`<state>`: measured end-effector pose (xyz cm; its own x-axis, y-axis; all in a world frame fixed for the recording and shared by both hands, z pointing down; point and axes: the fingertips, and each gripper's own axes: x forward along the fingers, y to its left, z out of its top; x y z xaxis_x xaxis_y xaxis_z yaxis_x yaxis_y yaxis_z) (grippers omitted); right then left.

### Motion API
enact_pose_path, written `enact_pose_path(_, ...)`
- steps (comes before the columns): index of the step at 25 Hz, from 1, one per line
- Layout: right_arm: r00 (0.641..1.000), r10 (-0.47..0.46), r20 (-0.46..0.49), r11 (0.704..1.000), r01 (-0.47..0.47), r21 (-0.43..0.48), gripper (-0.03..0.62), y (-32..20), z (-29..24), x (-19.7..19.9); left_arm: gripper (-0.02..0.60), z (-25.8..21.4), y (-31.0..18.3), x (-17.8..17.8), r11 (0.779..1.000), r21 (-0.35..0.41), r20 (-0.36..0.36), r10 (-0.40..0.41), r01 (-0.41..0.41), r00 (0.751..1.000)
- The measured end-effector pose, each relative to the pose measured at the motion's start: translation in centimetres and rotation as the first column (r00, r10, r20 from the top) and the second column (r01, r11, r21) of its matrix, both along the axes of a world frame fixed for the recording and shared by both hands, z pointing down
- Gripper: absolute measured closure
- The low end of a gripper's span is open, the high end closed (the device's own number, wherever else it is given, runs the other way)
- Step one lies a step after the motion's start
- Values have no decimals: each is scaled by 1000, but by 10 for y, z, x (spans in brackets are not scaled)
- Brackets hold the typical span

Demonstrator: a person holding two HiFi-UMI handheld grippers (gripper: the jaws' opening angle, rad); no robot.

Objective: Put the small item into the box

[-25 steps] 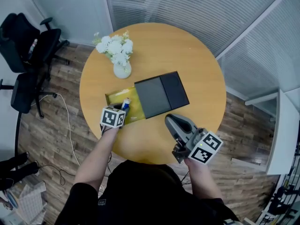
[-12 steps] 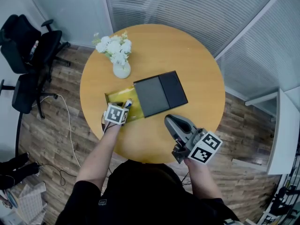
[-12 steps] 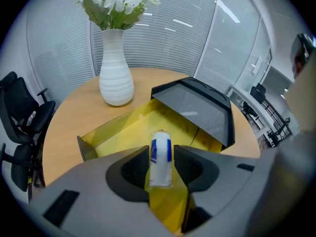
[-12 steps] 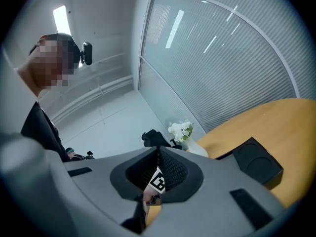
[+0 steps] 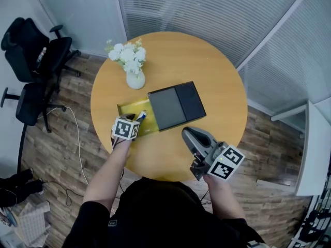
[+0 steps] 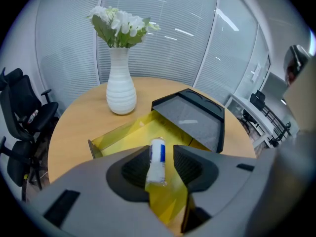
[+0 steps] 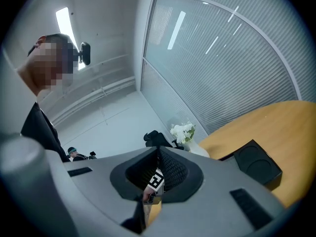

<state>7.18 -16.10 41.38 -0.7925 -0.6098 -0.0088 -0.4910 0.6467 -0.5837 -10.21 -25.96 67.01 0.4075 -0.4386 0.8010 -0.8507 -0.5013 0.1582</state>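
A small white tube with a blue label (image 6: pixel 156 159) lies between the jaws of my left gripper (image 6: pixel 162 152). It leans on the left pad with a gap to the right one, so the jaws are open. The tube (image 5: pixel 140 115) pokes over the near edge of the open yellow box (image 5: pixel 129 109), whose yellow floor (image 6: pixel 128 132) shows beneath it. The black lid (image 5: pixel 176 105) lies beside the box on the right. My right gripper (image 5: pixel 187 133) hovers at the table's near edge with its jaws together, holding nothing.
A white vase of white flowers (image 5: pixel 135 78) stands just beyond the box on the round wooden table (image 5: pixel 207 61). Black office chairs (image 5: pixel 36 56) stand on the floor at the left. Glass walls with blinds lie behind the table.
The left gripper stays at the box's near edge with the tube between its jaws; it has barely shifted. The right gripper has not moved.
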Motion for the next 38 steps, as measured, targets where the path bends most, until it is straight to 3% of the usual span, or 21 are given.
enact_pose_path(10,999,-49,-16,998,50,39,556,0,-12,-7,449,-79,4,-6,986,159,-76,-29,41,997)
enact_pose_path(20,993,-113,-38,989,116,94,556,-9,-26,-24,473,-167,29,-4,941,336,-158,4,50,987)
enact_pose_path(26,990,-120,-72,980,129,150,556,-14,-43,-38,489,-222,45,-12,893,448,-189,38,52,981)
enact_pose_path(32,987,-102,-127,970,127,208,556,-12,-57,-45,519,-264,59,-5,830,555,-233,95,52,968)
enact_pose_path(38,977,-61,-204,936,127,329,556,1,-82,-49,531,-296,74,1,772,633,-250,138,55,958)
